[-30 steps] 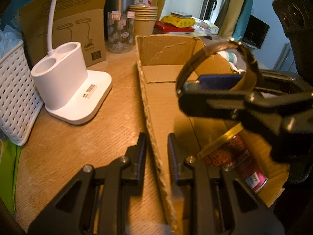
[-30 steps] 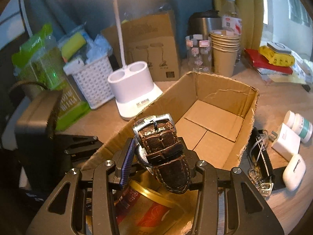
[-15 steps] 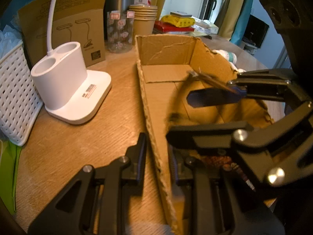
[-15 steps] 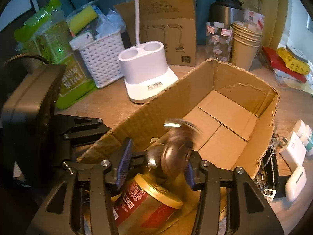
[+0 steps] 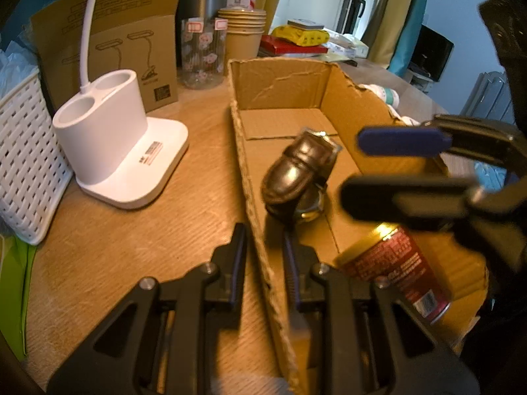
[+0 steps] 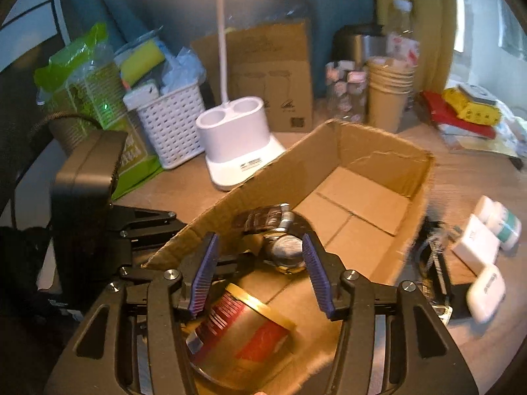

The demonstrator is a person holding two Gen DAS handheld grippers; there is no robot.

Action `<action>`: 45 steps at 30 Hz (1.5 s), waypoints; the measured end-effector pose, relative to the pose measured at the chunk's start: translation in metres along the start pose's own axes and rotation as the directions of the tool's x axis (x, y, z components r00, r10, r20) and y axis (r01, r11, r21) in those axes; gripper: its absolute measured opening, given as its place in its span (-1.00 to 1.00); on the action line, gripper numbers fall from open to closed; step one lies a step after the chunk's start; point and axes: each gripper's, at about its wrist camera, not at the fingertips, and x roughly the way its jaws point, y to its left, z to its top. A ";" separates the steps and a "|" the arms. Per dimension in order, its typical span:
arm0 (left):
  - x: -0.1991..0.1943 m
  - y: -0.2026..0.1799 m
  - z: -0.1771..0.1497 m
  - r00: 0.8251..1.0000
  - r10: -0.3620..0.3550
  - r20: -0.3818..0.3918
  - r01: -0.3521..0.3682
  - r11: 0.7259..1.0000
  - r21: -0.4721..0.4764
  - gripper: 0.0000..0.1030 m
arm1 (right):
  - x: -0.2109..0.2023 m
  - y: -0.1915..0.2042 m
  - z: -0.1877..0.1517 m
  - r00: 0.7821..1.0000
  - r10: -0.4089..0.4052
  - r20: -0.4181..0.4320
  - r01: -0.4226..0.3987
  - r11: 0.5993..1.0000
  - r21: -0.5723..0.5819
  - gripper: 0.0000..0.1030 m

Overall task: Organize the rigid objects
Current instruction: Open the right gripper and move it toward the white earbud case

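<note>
A brown leather wristwatch (image 5: 298,177) lies on the floor of the open cardboard box (image 5: 280,82); it also shows in the right wrist view (image 6: 280,237). A red and gold can (image 5: 395,270) lies on its side in the box near end, also in the right wrist view (image 6: 243,332). My right gripper (image 6: 260,273) is open and empty above the can, just behind the watch; it shows in the left wrist view (image 5: 402,161). My left gripper (image 5: 263,263) is shut on the box's left wall, one finger on each side.
A white lamp base (image 5: 115,151), a white basket (image 5: 23,158) and a lamp carton (image 5: 112,39) stand left of the box. Paper cups (image 5: 242,33) and a jar (image 5: 201,52) stand behind it. Keys (image 6: 434,256), white cases (image 6: 484,293) and a small bottle (image 6: 504,223) lie right of it.
My right gripper opened and let go of the watch, which dropped onto the box floor. My left gripper kept its hold on the box wall.
</note>
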 end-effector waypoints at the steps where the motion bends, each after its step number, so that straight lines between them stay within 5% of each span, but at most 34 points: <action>1: 0.000 0.000 0.000 1.000 0.000 0.000 0.000 1.000 0.000 -0.54 | -0.006 -0.003 -0.001 1.000 -0.007 0.017 0.007 1.000 0.009 0.07; 24: 0.000 0.000 -0.001 1.000 0.000 0.001 0.000 1.000 0.000 -0.53 | -0.087 -0.041 -0.019 0.965 -0.168 0.200 0.140 0.979 0.149 0.11; 45: 0.000 0.000 -0.001 1.000 0.000 0.001 0.000 1.000 0.000 -0.54 | -0.082 -0.098 -0.044 0.891 -0.439 0.114 0.400 0.879 0.260 0.21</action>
